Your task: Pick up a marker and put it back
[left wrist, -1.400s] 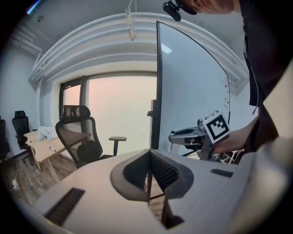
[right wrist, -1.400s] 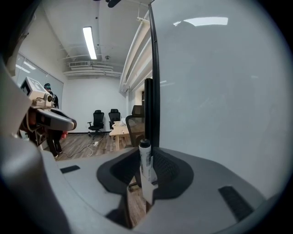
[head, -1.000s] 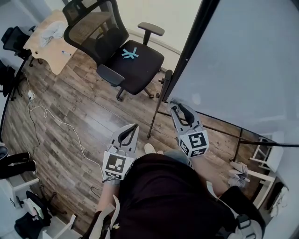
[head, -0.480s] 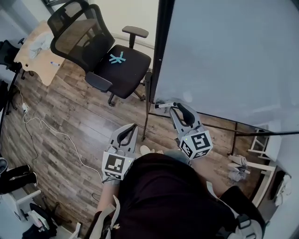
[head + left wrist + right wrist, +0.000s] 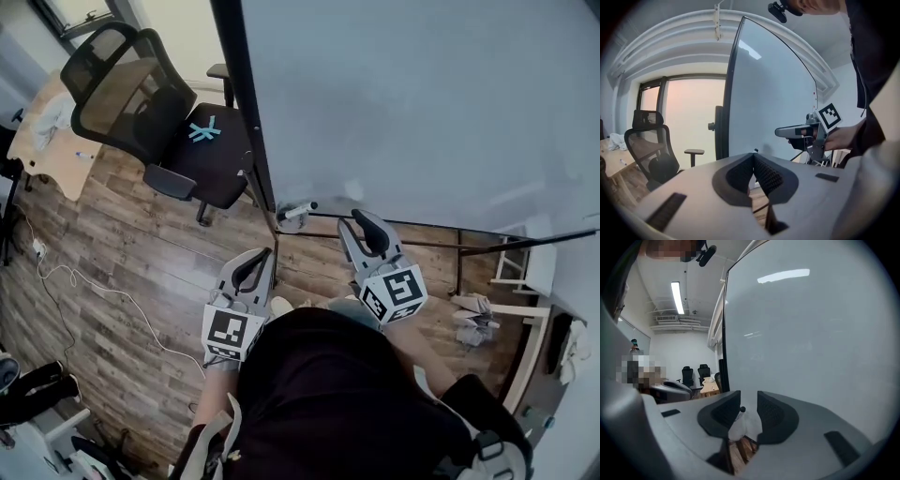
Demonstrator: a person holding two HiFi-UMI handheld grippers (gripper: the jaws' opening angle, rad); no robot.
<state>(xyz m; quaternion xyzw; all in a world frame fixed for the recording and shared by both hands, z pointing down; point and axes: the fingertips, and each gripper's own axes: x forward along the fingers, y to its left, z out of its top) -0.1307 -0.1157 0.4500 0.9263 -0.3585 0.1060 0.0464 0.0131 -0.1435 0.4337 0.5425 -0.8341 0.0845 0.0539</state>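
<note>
A white marker [image 5: 298, 210] with a dark cap lies at the foot of the big whiteboard [image 5: 422, 103], near its dark left frame. My right gripper [image 5: 354, 221] hovers just right of it and a little short of the board, jaws open and empty. In the right gripper view the marker [image 5: 739, 422] shows through the gap between the pads, still ahead of them. My left gripper [image 5: 260, 259] hangs lower left over the wooden floor, its jaws shut with nothing in them. The left gripper view shows the right gripper [image 5: 782, 132] in front of the whiteboard [image 5: 764, 108].
A black office chair [image 5: 159, 122] stands left of the board, with a wooden desk [image 5: 52, 141] behind it. A white cable [image 5: 84, 281] runs over the floor at the left. The board's stand bar [image 5: 441, 246] and white clutter [image 5: 473, 319] lie at the right.
Both grippers have moved toward the whiteboard, which now fills more of the head view. The chair and desk have slid to the left of the picture. The jaws look unchanged.
</note>
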